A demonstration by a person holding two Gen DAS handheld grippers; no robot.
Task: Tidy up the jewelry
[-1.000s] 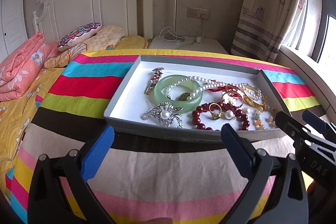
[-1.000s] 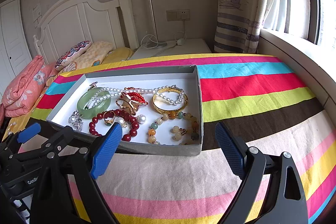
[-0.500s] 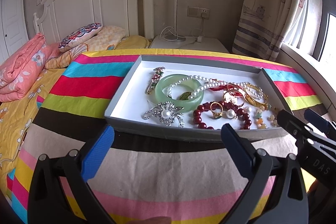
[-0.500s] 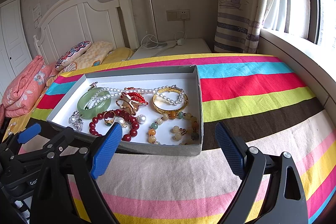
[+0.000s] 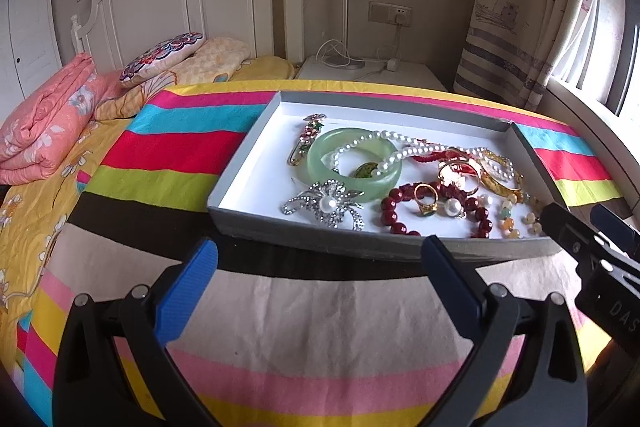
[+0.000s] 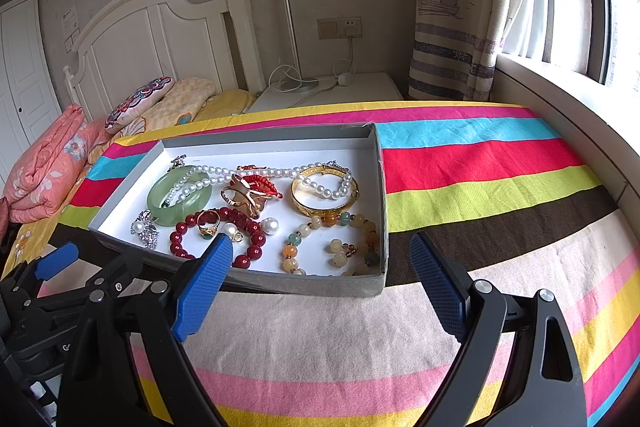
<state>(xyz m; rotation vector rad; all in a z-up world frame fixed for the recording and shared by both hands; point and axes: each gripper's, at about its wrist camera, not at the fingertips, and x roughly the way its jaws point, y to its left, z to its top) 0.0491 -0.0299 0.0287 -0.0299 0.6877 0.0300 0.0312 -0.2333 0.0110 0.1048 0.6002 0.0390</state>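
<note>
A grey, white-lined tray [image 5: 256, 223] [image 6: 304, 285] sits on the striped cloth and holds mixed jewelry. In it lie a green jade bangle [image 5: 354, 158] [image 6: 179, 194], a pearl necklace [image 5: 404, 147] [image 6: 256, 173], a silver pearl brooch [image 5: 326, 205] [image 6: 145, 229], a red bead bracelet [image 5: 400, 219] [image 6: 248, 247], a gold bangle [image 6: 324, 197], a gold ring [image 5: 426, 197] [image 6: 208, 221] and a pale bead bracelet [image 6: 336, 247]. My left gripper [image 5: 318, 259] is open and empty just short of the tray's near wall. My right gripper [image 6: 322, 253] is open and empty, over the tray's near right corner.
The striped cloth [image 6: 480, 179] covers the table. A bed with pink quilt [image 5: 44, 123] and pillows lies left. A white nightstand [image 6: 328, 93] with cables stands behind. A curtain [image 6: 460, 7] and window sill [image 6: 560, 99] run along the right.
Both grippers have barely shifted; the tray sits slightly lower and nearer in the left wrist view. Nothing was grasped.
</note>
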